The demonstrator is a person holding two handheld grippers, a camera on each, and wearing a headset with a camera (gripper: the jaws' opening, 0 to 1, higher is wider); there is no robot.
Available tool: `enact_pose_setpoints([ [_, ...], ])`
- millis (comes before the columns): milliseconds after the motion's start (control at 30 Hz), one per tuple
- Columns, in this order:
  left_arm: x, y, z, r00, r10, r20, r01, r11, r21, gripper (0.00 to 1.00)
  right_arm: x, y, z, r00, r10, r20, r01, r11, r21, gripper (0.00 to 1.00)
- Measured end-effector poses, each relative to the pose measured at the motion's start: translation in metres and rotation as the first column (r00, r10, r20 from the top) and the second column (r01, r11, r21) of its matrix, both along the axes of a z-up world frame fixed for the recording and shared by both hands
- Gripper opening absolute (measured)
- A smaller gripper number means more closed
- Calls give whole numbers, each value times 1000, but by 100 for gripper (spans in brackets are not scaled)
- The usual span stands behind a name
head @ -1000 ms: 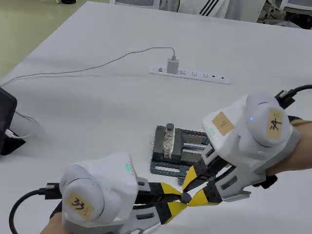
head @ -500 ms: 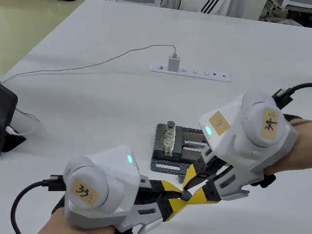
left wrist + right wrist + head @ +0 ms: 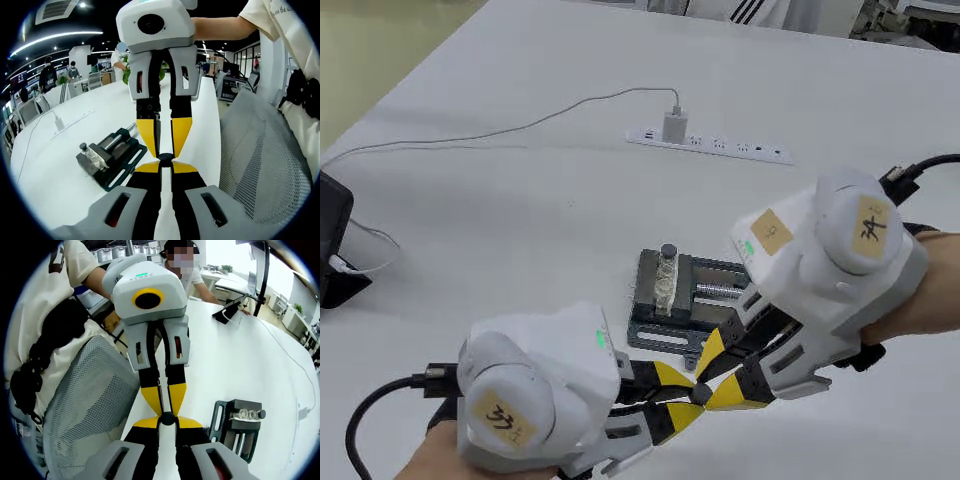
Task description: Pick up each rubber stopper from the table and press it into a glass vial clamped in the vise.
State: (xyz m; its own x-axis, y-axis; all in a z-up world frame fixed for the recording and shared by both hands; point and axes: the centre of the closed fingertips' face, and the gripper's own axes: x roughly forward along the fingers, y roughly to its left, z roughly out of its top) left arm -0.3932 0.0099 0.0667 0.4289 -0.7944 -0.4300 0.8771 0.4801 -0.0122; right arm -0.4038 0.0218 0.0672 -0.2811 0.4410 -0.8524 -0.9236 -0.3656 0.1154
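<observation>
Right gripper point(image 3: 708, 384) pinches the dark rubber stopper point(image 3: 698, 393); our left gripper point(image 3: 682, 399), jaws narrow, touches it tip to tip, just as we had them half a second ago. Behind them the glass vial point(image 3: 666, 280) stands upright, capped, in the vise point(image 3: 655, 340) on a white table point(image 3: 520, 220) in an open office.

Left tongs point(image 3: 691, 400) 33, right tongs point(image 3: 702, 386) 34 (handwritten)
</observation>
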Motion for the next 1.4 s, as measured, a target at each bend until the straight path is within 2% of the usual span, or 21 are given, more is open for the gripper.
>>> enact_pose_setpoints([
  [33, 1, 0, 0, 1000, -2, 8, 2, 1000, 3, 3, 0, 0, 0, 1000, -2, 0, 2, 1000, 1, 7],
  [200, 1, 0, 0, 1000, 4, -14, -4, 1000, -9, 3, 0, 0, 0, 1000, -10, -5, 10, 1000, 0, 7],
  [467, 0, -1, -1, 1000, 7, -11, -7, 1000, -13, 4, 0, -2, -1, 1000, -14, -4, 14, 1000, -7, 6],
  [533, 0, -1, -1, 1000, 8, -19, -8, 1000, -19, 4, 0, -2, -1, 1000, -15, -7, 15, 1000, -9, 6],
  [633, 1, -1, -2, 1000, 11, -9, -11, 1000, -16, 5, 0, -2, -1, 1000, -13, -6, 13, 1000, -10, 6],
  [700, 4, 1, -2, 999, 32, -22, -32, 999, -24, 12, 0, -3, -2, 1000, -15, -7, 15, 1000, -12, 6],
  [833, 11, 10, -6, 996, 83, -26, -83, 996, -22, 28, 4, -4, -4, 1000, -17, 8, 17, 1000, -19, 6],
  [933, 17, 19, -10, 990, 136, -35, -137, 990, -22, 43, 5, -5, -5, 1000, -15, 12, 16, 1000, -22, 6],
  [1033, 25, 33, -16, 974, 220, -52, -221, 975, -15, 61, 6, -7, -5, 1000, -15, 15, 15, 1000, -28, 6],
  [1167, 31, 46, -21, 960, 274, -55, -275, 961, 1, 83, 9, -9, -6, 1000, -15, 19, 15, 999, -35, 6],
  [1233, 34, 53, -21, 952, 302, -44, -303, 953, 0, 90, 10, -10, -6, 1000, -15, 21, 16, 999, -39, 6],
  [1300, 38, 59, -19, 940, 338, -46, -339, 941, -11, 99, 11, -11, -7, 1000, -16, 23, 17, 999, -41, 6],
  [1400, 40, 65, -18, 934, 353, -54, -355, 935, -18, 99, 13, -12, -8, 1000, -17, 27, 18, 999, -44, 6],
])
